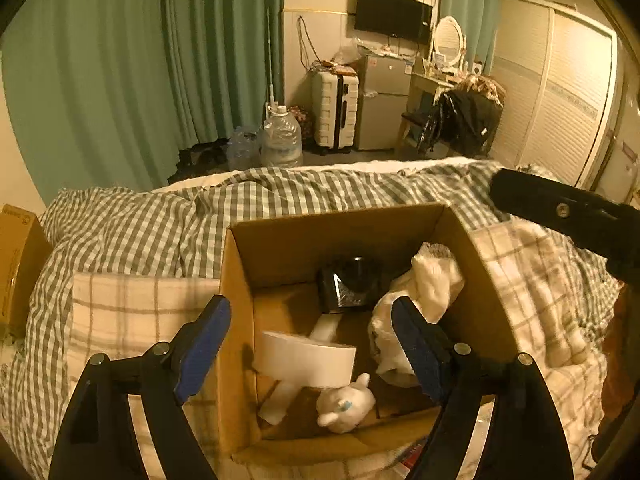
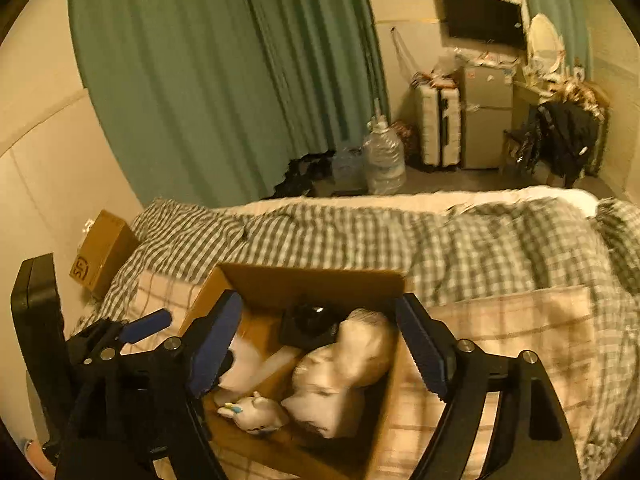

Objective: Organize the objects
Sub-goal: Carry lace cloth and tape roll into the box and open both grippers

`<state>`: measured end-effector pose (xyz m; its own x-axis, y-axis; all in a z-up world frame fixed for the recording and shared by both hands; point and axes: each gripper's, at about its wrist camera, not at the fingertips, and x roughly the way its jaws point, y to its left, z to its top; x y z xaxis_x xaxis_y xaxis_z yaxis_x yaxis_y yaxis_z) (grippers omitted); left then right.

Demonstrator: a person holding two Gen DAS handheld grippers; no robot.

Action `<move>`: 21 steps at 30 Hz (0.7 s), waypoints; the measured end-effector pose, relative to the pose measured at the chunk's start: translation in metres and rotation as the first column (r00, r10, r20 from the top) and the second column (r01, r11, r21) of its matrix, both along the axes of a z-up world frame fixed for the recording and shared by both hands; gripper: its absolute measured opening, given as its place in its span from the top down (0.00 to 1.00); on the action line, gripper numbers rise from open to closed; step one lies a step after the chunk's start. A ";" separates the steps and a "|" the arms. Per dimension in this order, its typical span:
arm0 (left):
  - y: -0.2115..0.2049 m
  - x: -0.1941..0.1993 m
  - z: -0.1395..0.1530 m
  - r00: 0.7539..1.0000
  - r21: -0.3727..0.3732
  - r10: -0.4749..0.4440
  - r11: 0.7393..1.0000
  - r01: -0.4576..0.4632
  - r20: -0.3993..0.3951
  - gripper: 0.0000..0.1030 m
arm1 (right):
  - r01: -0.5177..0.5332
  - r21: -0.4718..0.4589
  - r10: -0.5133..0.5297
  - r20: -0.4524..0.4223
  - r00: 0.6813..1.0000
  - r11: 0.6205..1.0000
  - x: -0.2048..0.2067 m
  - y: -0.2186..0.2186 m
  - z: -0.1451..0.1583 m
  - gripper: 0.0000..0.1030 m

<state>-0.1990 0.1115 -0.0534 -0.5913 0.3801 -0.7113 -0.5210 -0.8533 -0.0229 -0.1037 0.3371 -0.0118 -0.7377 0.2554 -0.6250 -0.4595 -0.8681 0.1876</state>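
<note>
An open cardboard box [image 1: 240, 320] sat on a bed covered with a green checked quilt [image 1: 132, 232] and a pale plaid blanket [image 1: 120, 312]. Both tools hung over the box, pointing down into it.

The left gripper [image 1: 310, 344] had its blue-padded jaws spread wide, one finger outside the box's left wall and the other over the inside, with nothing between the pads. Below it, inside the box, lay a white cylinder-shaped item [image 1: 308, 360] near the left wall, a small white plush toy [image 1: 346, 404] at the near edge, a black glossy object [image 1: 348, 288] towards the far wall, and a crumpled white cloth bundle [image 1: 420, 300] by the right wall.

The right gripper [image 2: 320, 344] also stood apart, clamping nothing; the white bundle [image 2: 344, 368] lay in the box beneath its jaws, blurred, and whether it touched either pad could not be told. The plush toy [image 2: 256, 412] rested at the box's near left corner in that view, and the black object [image 2: 310, 322] sat against the far wall.

A second, closed brown box [image 2: 104, 252] lay at the bed's left edge by the wall.
</note>
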 end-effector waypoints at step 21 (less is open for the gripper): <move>-0.082 0.121 0.074 0.987 0.070 0.147 0.987 -0.143 -0.061 0.00 | 0.066 0.174 -0.058 -0.048 0.997 0.983 0.147 -0.082 0.086 0.01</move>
<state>-0.0781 0.0293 0.0207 -0.6885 0.3308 -0.6454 -0.3939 -0.9178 -0.0502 0.0431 0.2552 0.0739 -0.7419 0.4043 -0.5350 -0.5084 -0.8594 0.0555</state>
